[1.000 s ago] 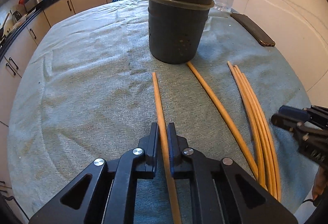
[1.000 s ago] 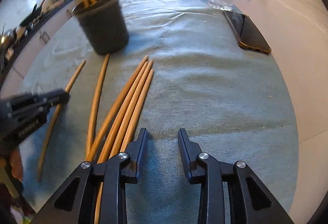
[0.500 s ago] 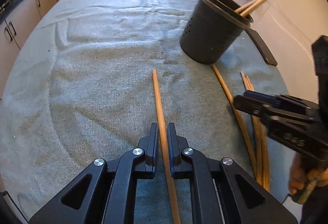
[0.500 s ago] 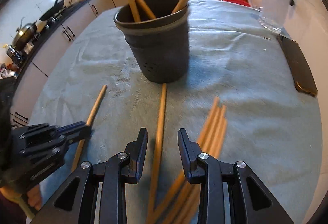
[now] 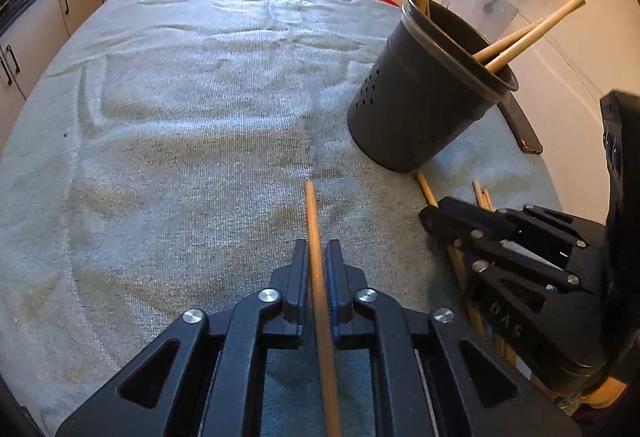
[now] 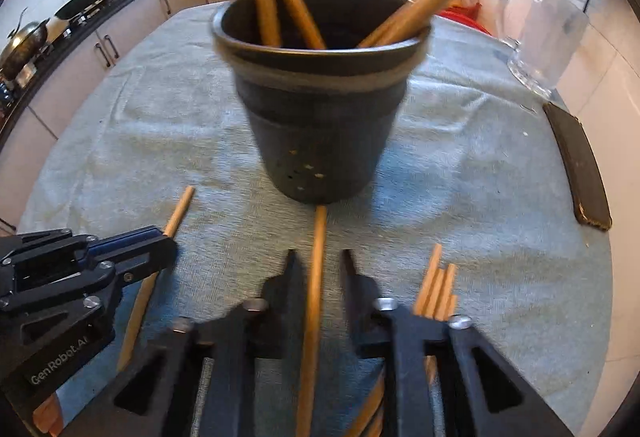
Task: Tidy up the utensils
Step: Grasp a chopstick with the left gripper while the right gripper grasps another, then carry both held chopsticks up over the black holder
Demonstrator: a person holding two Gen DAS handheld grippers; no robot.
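A dark perforated utensil holder stands on the grey towel with several wooden chopsticks in it. My left gripper is shut on one wooden chopstick, which lies along the towel; it also shows in the right wrist view. My right gripper is open, its jaws on either side of a second chopstick that points at the holder's base. A bundle of several chopsticks lies just right of it. The right gripper also shows in the left wrist view.
A dark phone lies near the towel's right edge. A clear glass jug stands behind it by the wall. Kitchen cabinets and a counter with pans run along the far and left sides.
My right gripper has swung left from the chopstick bundle and closed in on the single chopstick in front of the holder. My left gripper stays shut on its chopstick.
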